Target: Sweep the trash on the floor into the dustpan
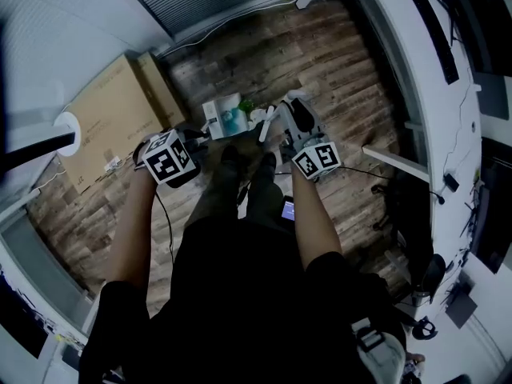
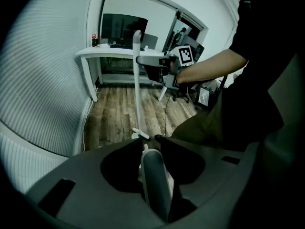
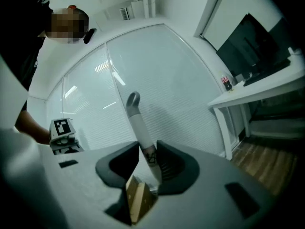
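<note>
My left gripper (image 1: 198, 137) (image 2: 147, 145) is shut on the grey rounded handle (image 2: 156, 185) of a white and teal dustpan (image 1: 225, 117), which sits low over the wood floor ahead of the person's feet. Just right of it, my right gripper (image 1: 278, 122) (image 3: 147, 148) is shut on the white broom stick (image 3: 139, 125), whose hooked top end (image 3: 133, 99) shows above the jaws. In the left gripper view the stick (image 2: 137, 80) stands upright down to the floor, with the right gripper (image 2: 157, 66) on it. Small pale and green bits (image 1: 246, 106) lie by the dustpan.
A flat cardboard box (image 1: 120, 110) lies on the floor at the left, with a white post (image 1: 68, 129) beside it. A long white desk (image 1: 416, 70) with monitors runs along the right. A lit screen (image 1: 288, 209) and a cable (image 1: 364, 169) lie near the feet.
</note>
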